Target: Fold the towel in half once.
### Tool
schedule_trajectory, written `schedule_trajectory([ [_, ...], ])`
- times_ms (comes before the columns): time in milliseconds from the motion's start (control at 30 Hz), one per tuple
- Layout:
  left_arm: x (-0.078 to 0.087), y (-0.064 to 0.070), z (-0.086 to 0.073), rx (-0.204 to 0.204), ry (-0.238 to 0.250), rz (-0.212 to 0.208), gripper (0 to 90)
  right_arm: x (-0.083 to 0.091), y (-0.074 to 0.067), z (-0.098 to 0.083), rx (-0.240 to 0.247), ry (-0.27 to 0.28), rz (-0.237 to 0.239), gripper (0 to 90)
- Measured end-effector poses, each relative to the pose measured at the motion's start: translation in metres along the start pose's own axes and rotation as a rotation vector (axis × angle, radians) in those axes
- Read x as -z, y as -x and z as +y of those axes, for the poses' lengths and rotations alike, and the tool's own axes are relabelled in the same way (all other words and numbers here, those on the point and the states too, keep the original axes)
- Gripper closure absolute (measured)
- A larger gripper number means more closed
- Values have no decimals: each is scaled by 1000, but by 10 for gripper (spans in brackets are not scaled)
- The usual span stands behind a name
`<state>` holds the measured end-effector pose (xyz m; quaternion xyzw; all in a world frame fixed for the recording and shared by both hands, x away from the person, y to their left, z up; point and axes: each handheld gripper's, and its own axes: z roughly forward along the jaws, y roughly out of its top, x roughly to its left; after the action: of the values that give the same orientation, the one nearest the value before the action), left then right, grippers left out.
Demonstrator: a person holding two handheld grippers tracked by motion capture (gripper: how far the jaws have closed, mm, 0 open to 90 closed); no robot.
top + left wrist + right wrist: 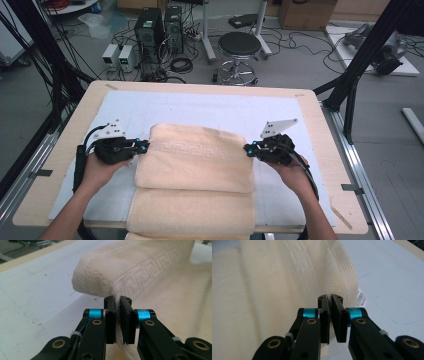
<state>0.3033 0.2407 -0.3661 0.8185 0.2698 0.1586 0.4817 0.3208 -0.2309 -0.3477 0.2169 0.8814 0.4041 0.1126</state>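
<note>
Tabletop: both hand-held grippers (143, 147) (248, 148) pinch towel (195, 160) edges.

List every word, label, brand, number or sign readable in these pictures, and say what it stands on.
No readable text anywhere.
The towel bears a woven key-pattern band, no lettering.
The small boxes on the floor have lit displays, too small to read.

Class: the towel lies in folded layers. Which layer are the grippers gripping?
The top layer, with the woven key-pattern band; left gripper and right gripper pinch its side edges. The lower layer lies untouched.
</note>
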Motion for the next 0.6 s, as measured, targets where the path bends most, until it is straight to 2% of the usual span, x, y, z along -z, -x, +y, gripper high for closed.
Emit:
schedule_trajectory([
  [67,18,18,-2,-59,12,1,832,16,-18,-1,35,19,7,854],
  [133,37,37,-8,-84,29,-22,832,32,-36,-5,59,45,25,853],
  [200,54,57,-16,-107,43,-62,829,47,-56,-11,74,56,41,853],
  [267,70,75,-24,-128,61,-120,798,58,-77,-18,76,83,106,833],
  [333,81,86,-32,-131,61,-141,702,66,-94,-25,77,88,183,734],
  [367,84,89,-34,-126,59,-130,657,68,-99,-29,73,97,223,717],
  [400,85,89,-36,-130,49,-110,609,69,-103,-31,77,100,223,698],
  [500,76,79,-41,-112,14,-97,570,61,-102,-36,59,70,199,663],
  [600,59,69,-43,-105,-12,-77,552,43,-90,-38,59,15,137,625],
])
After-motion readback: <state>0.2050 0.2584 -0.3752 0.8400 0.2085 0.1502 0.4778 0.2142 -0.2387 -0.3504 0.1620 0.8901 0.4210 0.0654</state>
